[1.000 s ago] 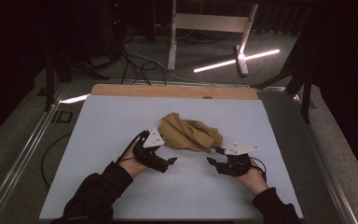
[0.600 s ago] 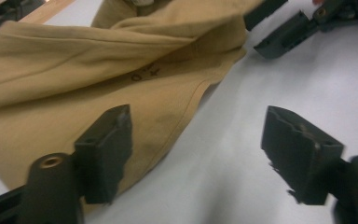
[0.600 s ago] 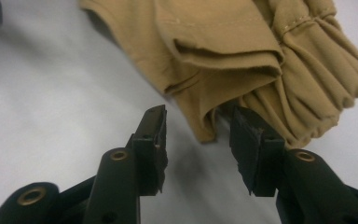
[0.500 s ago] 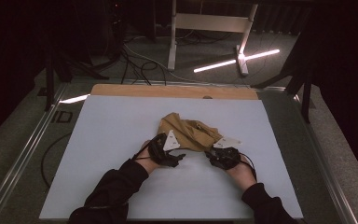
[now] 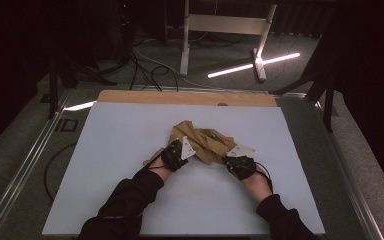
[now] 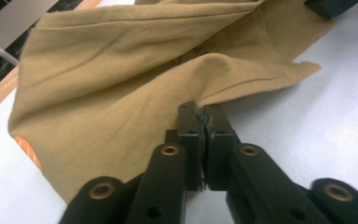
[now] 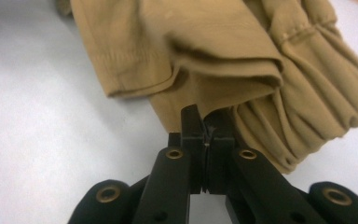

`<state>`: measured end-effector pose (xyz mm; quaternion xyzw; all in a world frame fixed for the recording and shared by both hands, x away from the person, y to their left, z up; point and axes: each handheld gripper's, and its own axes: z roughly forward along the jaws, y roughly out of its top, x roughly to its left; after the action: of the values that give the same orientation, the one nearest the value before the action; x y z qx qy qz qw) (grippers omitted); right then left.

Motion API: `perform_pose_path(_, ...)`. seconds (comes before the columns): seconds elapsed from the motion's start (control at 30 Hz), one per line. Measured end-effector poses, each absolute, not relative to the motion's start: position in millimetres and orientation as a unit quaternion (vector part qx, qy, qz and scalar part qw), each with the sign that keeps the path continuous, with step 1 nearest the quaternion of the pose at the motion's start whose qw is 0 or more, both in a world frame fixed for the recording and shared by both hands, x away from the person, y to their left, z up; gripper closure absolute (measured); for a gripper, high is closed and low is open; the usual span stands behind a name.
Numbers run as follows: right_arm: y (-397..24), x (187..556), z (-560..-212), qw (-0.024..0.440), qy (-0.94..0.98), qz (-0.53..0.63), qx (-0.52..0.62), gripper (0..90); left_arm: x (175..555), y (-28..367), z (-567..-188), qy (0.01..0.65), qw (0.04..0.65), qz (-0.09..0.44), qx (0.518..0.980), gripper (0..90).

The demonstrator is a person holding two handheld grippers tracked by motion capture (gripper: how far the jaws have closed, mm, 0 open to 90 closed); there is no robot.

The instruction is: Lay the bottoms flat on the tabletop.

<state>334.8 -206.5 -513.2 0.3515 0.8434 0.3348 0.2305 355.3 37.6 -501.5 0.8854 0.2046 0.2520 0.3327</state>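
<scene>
A crumpled tan garment (image 5: 207,142) lies at the middle of the white table (image 5: 105,150). My left gripper (image 5: 192,153) sits at the garment's near left edge. Its jaws have just been closing and now pinch a fold of the tan cloth (image 6: 121,84) between the pads, as the left gripper (image 6: 204,116) view shows. An orange tag (image 6: 26,151) sticks out of the cloth's edge. My right gripper (image 5: 228,159) is at the near right edge. Its jaws have also just been closing. In its own view the right gripper (image 7: 205,125) grips a hem of the garment (image 7: 223,51) next to a gathered elastic band (image 7: 317,88).
A wooden strip (image 5: 185,97) runs along the table's far edge, with metal rails (image 5: 25,170) at both sides. Beyond it stand a frame's legs (image 5: 184,45), with cables and a lit tube (image 5: 252,65) on the floor. Bare white surface surrounds the garment.
Both hands moved inward and forward to the garment's near edge and sank toward the table. Both pairs of jaws went from open to shut on the cloth.
</scene>
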Motion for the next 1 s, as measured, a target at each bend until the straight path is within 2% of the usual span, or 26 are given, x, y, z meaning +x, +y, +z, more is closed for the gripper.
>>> perform_pose_path(0.07, -206, 332, -512, 0.240, 0.851, 0.328, 0.333, 89.5, 354, 41, -498, 0.201, 0.336, 0.252, 0.885, 89.0)
perform_pose_path(0.17, -209, 328, -510, 0.225, 0.853, 0.334, 0.331, 89.7, 352, 48, -493, 0.203, 0.340, 0.246, 0.885, 89.2)
perform_pose_path(0.33, -213, 323, -509, 0.227, 0.858, 0.328, 0.325, 89.8, 346, 64, -485, 0.197, 0.331, 0.248, 0.889, 89.6)
perform_pose_path(1.0, -247, 271, -496, 0.253, 0.868, 0.319, 0.282, 89.8, 304, 150, -467, 0.221, 0.303, 0.252, 0.892, 89.8)
